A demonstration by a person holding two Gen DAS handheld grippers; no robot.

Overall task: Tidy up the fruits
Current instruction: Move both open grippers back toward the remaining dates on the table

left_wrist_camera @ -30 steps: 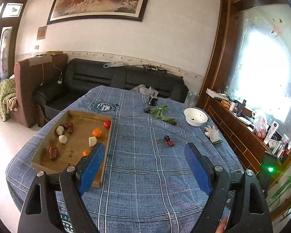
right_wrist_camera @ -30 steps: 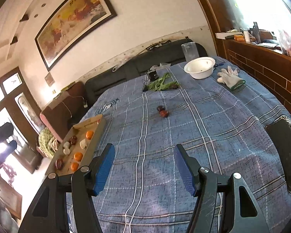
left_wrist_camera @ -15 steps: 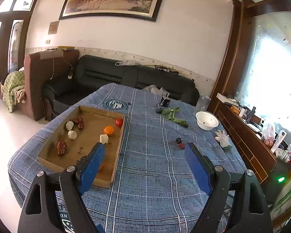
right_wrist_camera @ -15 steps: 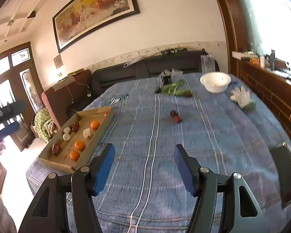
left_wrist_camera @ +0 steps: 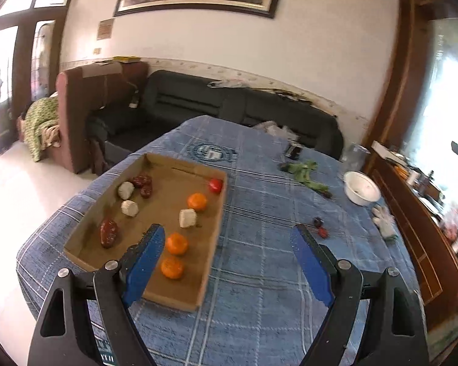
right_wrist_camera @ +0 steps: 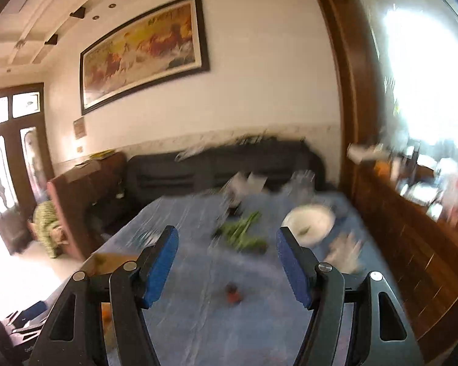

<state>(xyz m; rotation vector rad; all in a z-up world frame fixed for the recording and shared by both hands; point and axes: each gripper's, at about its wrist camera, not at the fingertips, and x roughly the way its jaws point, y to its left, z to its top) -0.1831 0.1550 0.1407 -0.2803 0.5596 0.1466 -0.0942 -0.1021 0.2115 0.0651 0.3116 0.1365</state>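
A shallow cardboard tray point(left_wrist_camera: 210, 244) lies on the blue checked tablecloth point(left_wrist_camera: 259, 274) at the left. It holds three oranges point(left_wrist_camera: 176, 243), a red fruit point(left_wrist_camera: 216, 184), white pieces point(left_wrist_camera: 187, 217) and dark red fruits point(left_wrist_camera: 108, 233). Two small dark and red fruits point(left_wrist_camera: 320, 227) lie loose on the cloth right of the tray; the blurred right wrist view shows them as small fruits point(right_wrist_camera: 233, 293). My left gripper point(left_wrist_camera: 227, 251) hangs open above the tray's near right edge, holding nothing. My right gripper point(right_wrist_camera: 227, 262) is high above the table, its jaws opening, with nothing between them.
A white bowl point(left_wrist_camera: 361, 187), a white glove point(left_wrist_camera: 384, 221) and green leaves point(left_wrist_camera: 307, 174) lie at the far right of the table. A dark sofa point(left_wrist_camera: 229, 109) stands behind it, a wooden cabinet point(left_wrist_camera: 412, 213) along the right.
The left gripper has drifted toward the tray, which now looks larger and nearer. The right gripper has risen and tilted up, so the table sank in its view, now blurred.
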